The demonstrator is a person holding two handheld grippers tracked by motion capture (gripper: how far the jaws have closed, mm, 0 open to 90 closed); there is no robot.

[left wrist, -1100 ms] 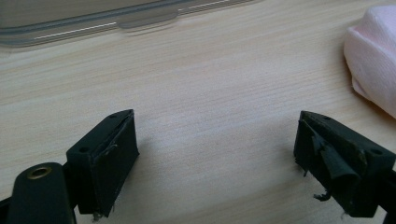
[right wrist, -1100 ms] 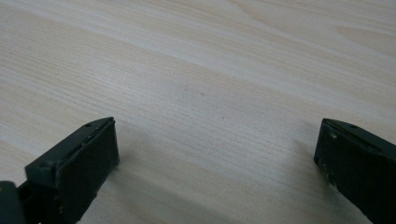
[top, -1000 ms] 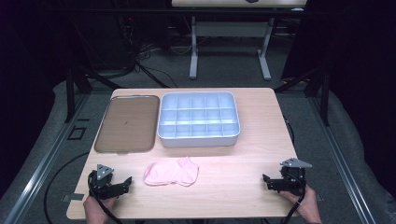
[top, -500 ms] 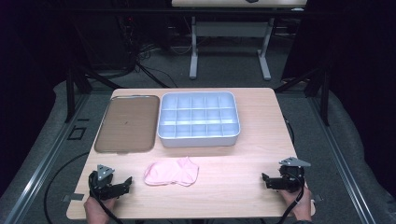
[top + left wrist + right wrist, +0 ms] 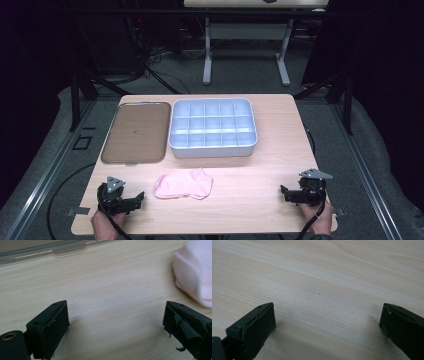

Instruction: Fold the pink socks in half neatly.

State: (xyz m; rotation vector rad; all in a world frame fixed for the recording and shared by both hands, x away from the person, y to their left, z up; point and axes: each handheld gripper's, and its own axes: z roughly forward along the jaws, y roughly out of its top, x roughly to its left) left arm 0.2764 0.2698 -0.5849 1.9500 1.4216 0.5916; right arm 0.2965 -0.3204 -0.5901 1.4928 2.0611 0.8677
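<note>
A pink cloth (image 5: 184,184) lies crumpled on the wooden table (image 5: 250,170) near its front edge. My left gripper (image 5: 141,197) rests low at the front left, pointing right toward the cloth and a short gap away from it. In the left gripper view the cloth (image 5: 195,277) sits ahead and to the right of my left gripper (image 5: 116,306). Its jaws have just been opening and hold nothing. My right gripper (image 5: 283,192) sits at the front right, pointing left, open. In its own view the right gripper (image 5: 328,306) has bare wood between its jaws.
A light blue box (image 5: 212,127) divided into several compartments stands at the back middle of the table. A flat brown tray (image 5: 132,132) lies to its left, and its rim (image 5: 50,250) shows at the top of the left gripper view. Cables trail off the front edge.
</note>
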